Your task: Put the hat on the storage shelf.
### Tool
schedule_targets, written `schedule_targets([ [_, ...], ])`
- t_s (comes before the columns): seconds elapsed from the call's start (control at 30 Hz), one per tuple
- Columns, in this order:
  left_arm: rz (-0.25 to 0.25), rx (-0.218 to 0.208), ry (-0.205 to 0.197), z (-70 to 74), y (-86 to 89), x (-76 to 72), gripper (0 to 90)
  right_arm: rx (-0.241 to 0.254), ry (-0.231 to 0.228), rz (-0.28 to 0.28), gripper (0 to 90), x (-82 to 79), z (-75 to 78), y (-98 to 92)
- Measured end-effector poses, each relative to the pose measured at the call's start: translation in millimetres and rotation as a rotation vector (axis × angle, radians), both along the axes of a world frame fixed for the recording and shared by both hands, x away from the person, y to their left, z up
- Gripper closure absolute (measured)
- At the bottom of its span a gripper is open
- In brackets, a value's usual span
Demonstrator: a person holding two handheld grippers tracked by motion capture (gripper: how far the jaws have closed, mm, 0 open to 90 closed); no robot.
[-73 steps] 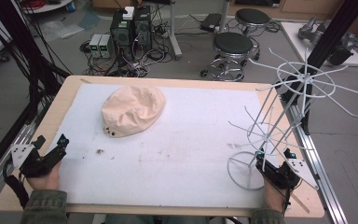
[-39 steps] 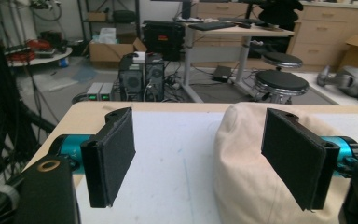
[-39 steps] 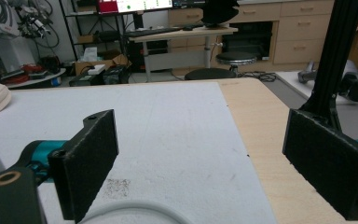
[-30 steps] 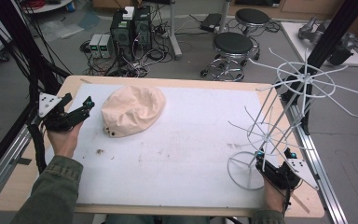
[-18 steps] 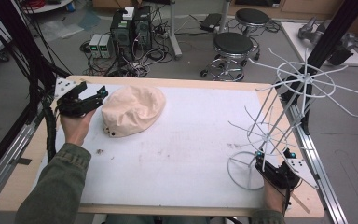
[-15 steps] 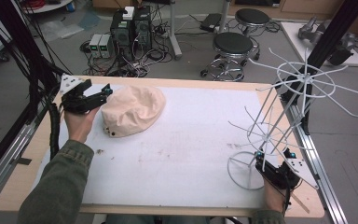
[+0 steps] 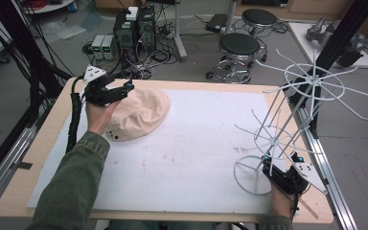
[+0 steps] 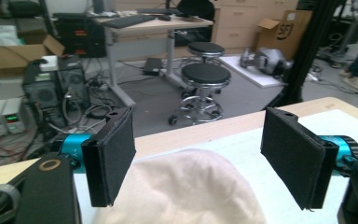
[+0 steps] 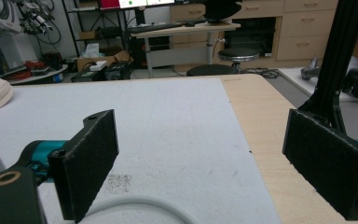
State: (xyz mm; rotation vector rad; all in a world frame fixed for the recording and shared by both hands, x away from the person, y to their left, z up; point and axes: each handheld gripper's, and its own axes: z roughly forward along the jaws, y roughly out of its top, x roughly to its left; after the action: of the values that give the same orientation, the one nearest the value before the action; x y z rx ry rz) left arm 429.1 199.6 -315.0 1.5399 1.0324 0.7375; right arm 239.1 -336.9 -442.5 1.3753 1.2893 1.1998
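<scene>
On table [image 7: 206,143]: one cap [image 7: 139,114], one rack [image 7: 287,120]

Left gripper view: the cream hat [image 8: 186,186] is cut off by the lower edge. High view: the left gripper [image 7: 106,90] and hand [image 7: 99,115] cover the hat's near-left side; a small dark mark on its brim [image 7: 116,138] is too small to identify. Right gripper view: the white wire rack's base ring [image 9: 135,205] runs off the bottom edge.
</scene>
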Motion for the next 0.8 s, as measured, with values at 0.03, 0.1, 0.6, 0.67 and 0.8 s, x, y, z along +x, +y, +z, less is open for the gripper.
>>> schedule_targets([
  [0.03, 0.0, 0.0, 0.0, 0.0, 0.0, 0.0, 26.2, 0.0, 0.001, 0.0, 9.4, 0.0, 0.0, -0.1],
  [0.1, -0.009, 0.004, 0.011, -1.1, -6.7, 5.2, 26.3, 0.001, 0.001, 0.001, 9.3, 0.0, 0.0, -0.1],
  [0.6, -0.089, 0.029, 0.145, -24.1, -54.5, 38.0, 27.4, 0.012, -0.01, 0.001, 9.4, -1.6, 2.2, -1.0],
  [0.67, -0.104, 0.051, 0.174, -27.6, -60.4, 44.1, 28.0, 0.004, -0.009, 0.003, 9.3, -1.5, 1.7, -1.5],
  [0.8, -0.126, 0.09, 0.239, -37.7, -69.3, 55.6, 28.8, 0.015, -0.011, 0.004, 9.4, -1.6, 2.0, -1.5],
])
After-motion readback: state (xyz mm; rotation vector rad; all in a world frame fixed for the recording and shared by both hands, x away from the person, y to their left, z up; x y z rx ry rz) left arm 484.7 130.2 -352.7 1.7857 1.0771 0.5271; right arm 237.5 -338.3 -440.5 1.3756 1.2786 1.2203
